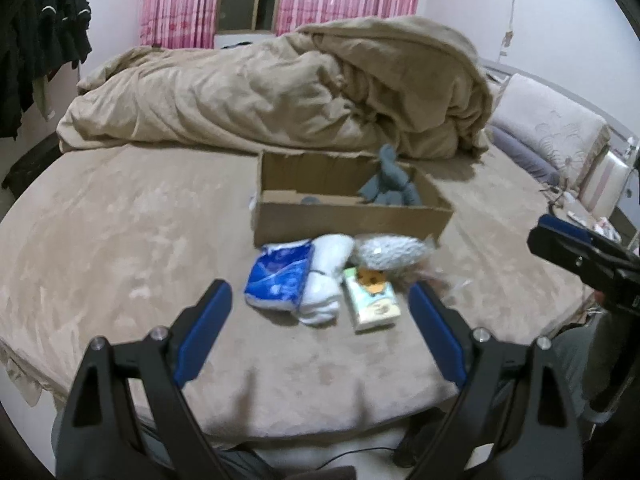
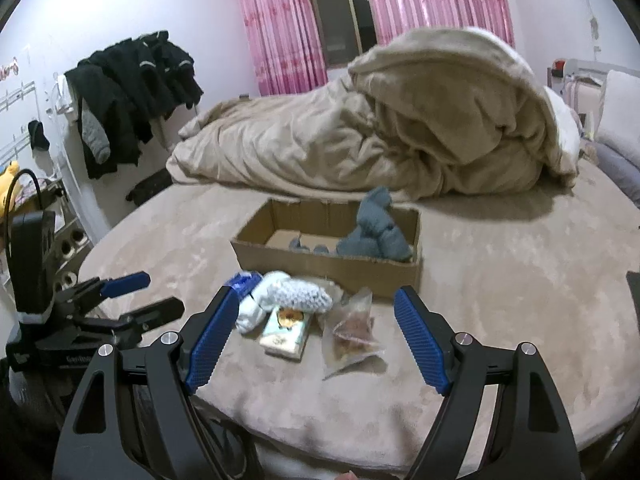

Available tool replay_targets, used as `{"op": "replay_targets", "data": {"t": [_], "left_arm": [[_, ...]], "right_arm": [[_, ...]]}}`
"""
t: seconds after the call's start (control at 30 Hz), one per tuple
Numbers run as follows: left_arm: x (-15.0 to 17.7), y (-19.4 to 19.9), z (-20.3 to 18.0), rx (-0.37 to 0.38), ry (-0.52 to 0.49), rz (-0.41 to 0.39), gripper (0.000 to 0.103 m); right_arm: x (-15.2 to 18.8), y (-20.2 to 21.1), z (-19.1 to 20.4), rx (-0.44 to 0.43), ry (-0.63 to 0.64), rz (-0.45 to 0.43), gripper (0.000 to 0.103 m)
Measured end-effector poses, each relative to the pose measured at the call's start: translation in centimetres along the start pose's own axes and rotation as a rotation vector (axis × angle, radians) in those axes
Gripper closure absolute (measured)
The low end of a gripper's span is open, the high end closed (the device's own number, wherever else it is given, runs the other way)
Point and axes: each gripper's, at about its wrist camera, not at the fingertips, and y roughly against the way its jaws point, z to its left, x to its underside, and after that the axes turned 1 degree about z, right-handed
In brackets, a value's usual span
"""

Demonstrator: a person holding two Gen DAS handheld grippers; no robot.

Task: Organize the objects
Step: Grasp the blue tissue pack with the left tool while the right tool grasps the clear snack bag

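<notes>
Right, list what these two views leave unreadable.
- Box floor: left view, near wall hides it.
- Blue pack: right view, right tongs finger covers most.
- Clear bag contents: right view, blurred.
- Small carton print: both views, too blurred.

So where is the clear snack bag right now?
On the bed, the clear snack bag lies in front of the cardboard box, right of the green tissue pack in the right wrist view.

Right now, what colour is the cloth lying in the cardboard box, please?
Grey-blue cloth, clearest in the right wrist view.
</notes>
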Motion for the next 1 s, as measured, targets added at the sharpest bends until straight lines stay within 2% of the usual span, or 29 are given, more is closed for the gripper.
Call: {"op": "replay_targets", "data": {"t": [0.27,0.5,0.77,0.87,0.93,1.0], "left_arm": [[0.8,-4.5,2.2,-0.014,0.039,0.041,0.012],[0.3,-7.7,3.8,-0.042,0.042,0.025,0.012],[0.1,-10.8,4.6,-0.013,0.051,0.051,0.013],[0.0,-11.5,4.8,0.004,0.061,0.058,0.026],[0.0,-11.5,4.7,0.031,0.065,0.054,0.043],[0.1,-11.5,4.5,0.035,0.055,0.052,0.046]], "right_arm": [[2.4,-5.7,-2.5,0.021,-0.038,0.093,0.020],[4.0,-10.0,-3.5,0.039,-0.040,0.168,0.020],[4.4,-12.9,-3.6,0.065,-0.006,0.213,0.021],[4.5,-13.7,-3.6,0.066,-0.009,0.217,0.022],[4.7,-14.2,-3.5,0.064,-0.005,0.227,0.029],[5.0,-14.6,-3.3,0.050,0.001,0.240,0.036]]}}
